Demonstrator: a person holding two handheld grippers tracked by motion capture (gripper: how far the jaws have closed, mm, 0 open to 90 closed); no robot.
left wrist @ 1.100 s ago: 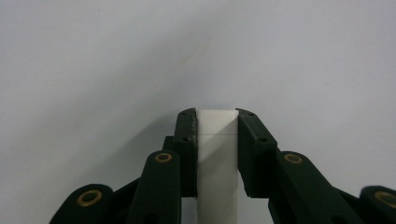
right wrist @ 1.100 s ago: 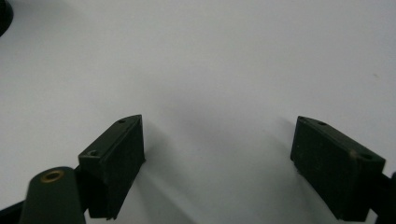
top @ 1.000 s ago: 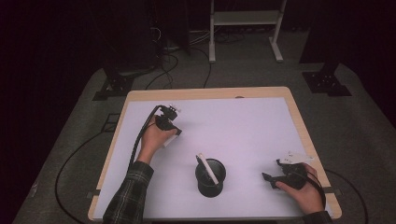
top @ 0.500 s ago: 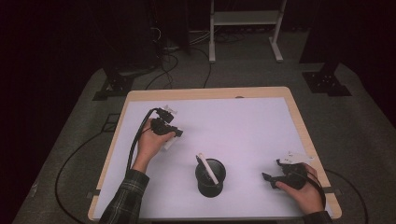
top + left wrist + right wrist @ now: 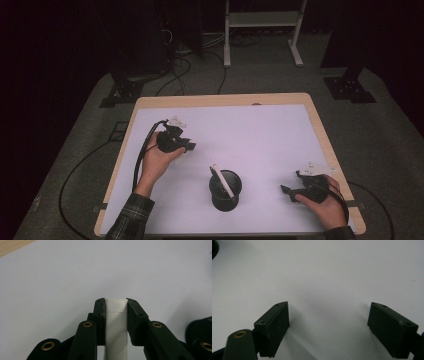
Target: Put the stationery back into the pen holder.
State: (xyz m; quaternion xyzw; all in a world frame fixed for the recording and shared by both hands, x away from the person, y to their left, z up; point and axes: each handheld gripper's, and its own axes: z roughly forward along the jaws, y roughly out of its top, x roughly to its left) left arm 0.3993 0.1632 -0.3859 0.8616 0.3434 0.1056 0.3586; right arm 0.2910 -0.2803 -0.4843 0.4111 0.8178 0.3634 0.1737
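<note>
A black cup (image 5: pixel 225 192) stands at the front middle of the white table top (image 5: pixel 260 130), with a white stick (image 5: pixel 222 181) leaning in it. My left gripper (image 5: pixel 189 146) hovers left of the cup, held in a hand. In the left gripper view its jaws are shut on a white flat bar (image 5: pixel 115 325), with the left gripper (image 5: pixel 115 302) over bare white surface. My right gripper (image 5: pixel 286 191) rests low at the front right, tips toward the cup. In its own view the right gripper (image 5: pixel 329 307) stands wide open with nothing between the fingers.
The table has a light wooden rim (image 5: pixel 225 100). Cables (image 5: pixel 142 155) trail from the left gripper over the left edge to the floor. A white metal stand (image 5: pixel 260 30) and dark equipment stand beyond the far edge. A dark curved shape (image 5: pixel 214 247) shows at the right gripper view's top left corner.
My left gripper has moved a little toward the front of the table, closer to the cup. The right gripper and the cup have stayed put.
</note>
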